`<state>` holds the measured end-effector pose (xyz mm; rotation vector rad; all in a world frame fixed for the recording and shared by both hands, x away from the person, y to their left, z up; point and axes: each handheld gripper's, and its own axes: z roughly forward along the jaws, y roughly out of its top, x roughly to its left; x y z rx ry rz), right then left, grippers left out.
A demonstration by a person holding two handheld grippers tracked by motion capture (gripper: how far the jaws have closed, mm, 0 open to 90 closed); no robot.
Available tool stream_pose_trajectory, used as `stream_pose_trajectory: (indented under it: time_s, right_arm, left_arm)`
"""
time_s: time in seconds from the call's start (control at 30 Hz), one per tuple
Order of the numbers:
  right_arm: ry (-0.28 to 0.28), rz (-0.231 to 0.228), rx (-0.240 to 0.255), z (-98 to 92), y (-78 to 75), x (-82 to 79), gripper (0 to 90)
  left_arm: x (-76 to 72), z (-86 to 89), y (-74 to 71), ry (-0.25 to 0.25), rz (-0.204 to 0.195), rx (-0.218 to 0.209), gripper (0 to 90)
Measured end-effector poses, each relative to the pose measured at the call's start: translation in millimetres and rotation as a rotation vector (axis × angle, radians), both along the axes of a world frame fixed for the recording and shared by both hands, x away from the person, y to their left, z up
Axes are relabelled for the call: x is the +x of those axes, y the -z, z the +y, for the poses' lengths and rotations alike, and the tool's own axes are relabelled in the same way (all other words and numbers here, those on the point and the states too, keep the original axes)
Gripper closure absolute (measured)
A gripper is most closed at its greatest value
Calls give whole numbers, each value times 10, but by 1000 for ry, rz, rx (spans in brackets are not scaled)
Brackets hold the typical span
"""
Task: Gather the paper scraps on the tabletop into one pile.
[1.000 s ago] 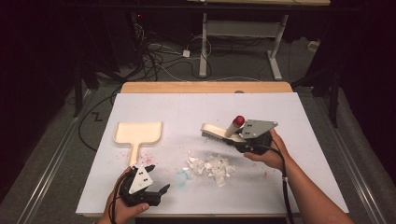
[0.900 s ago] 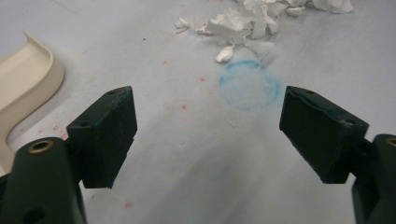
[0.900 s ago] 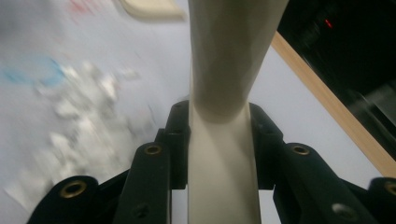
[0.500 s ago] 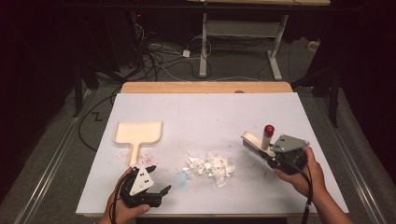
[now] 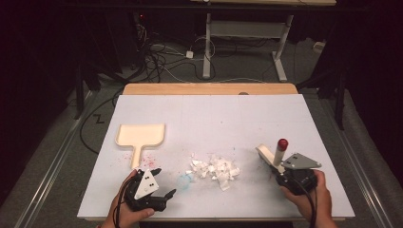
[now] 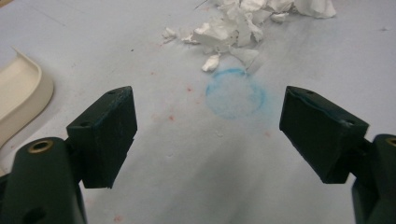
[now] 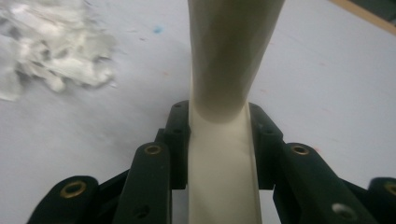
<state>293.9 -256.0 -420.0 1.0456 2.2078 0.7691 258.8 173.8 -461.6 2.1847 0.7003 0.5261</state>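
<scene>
A cream dustpan (image 5: 140, 135) lies flat at the left of the white mat, and its edge shows in the left gripper view (image 6: 18, 93). A pile of white paper scraps (image 5: 216, 167) (image 6: 243, 23) (image 7: 51, 56) sits mid-table. My right gripper (image 5: 280, 167) (image 7: 219, 135) is shut on the cream handle of a small brush (image 5: 274, 153) (image 7: 229, 56) with a red tip, at the front right, right of the scraps. My left gripper (image 5: 164, 183) (image 6: 208, 130) rests open at the front left, with bare mat between its jaws.
A faint blue ring (image 5: 184, 180) (image 6: 236, 93) and red specks mark the mat (image 5: 214, 118) between the dustpan and the scraps. The wooden table edge (image 5: 209, 89) runs along the back. Cables and desk legs stand on the floor beyond.
My right gripper has carried the brush from just behind the scraps to the right and toward the front edge. The left gripper has stayed put.
</scene>
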Motion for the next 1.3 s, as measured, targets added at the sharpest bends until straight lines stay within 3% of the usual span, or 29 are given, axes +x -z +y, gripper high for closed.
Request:
stream_pose_trajectory:
  time_s: [0.07,0.1,0.17,0.3,0.4,0.47,0.53,0.6,0.7,0.8,0.97,1.3]
  right_arm:
    - [-20,-10,-24,166,26,5,677]
    - [-33,3,-15,320,36,25,677]
    - [-44,-1,-12,388,37,43,677]
    - [-80,-1,29,737,25,116,677]
    - [-97,3,52,875,33,149,677]
    - [-109,-14,38,994,53,176,677]
    - [-127,-10,73,1041,34,216,678]
    - [-130,-17,83,1028,14,227,678]
    - [-113,-14,155,966,-63,274,678]
    - [-95,-52,161,922,-132,306,678]
    - [-109,-60,219,678,-235,288,678]
    - [-192,-23,162,141,-339,40,678]
  left_arm:
    - [1,2,-1,5,-1,0,180]
    - [3,5,0,5,3,-1,180]
    - [7,15,2,6,6,-4,180]
    - [8,35,4,7,8,-5,180]
    - [8,40,-1,5,5,-8,180]
    - [4,40,-3,6,6,-9,180]
    - [4,40,0,8,6,-7,180]
    - [9,40,7,7,11,-6,180]
    - [21,32,15,8,14,1,180]
    - [17,19,8,13,12,3,180]
    - [20,16,19,13,17,7,180]
    - [1,17,29,5,21,14,180]
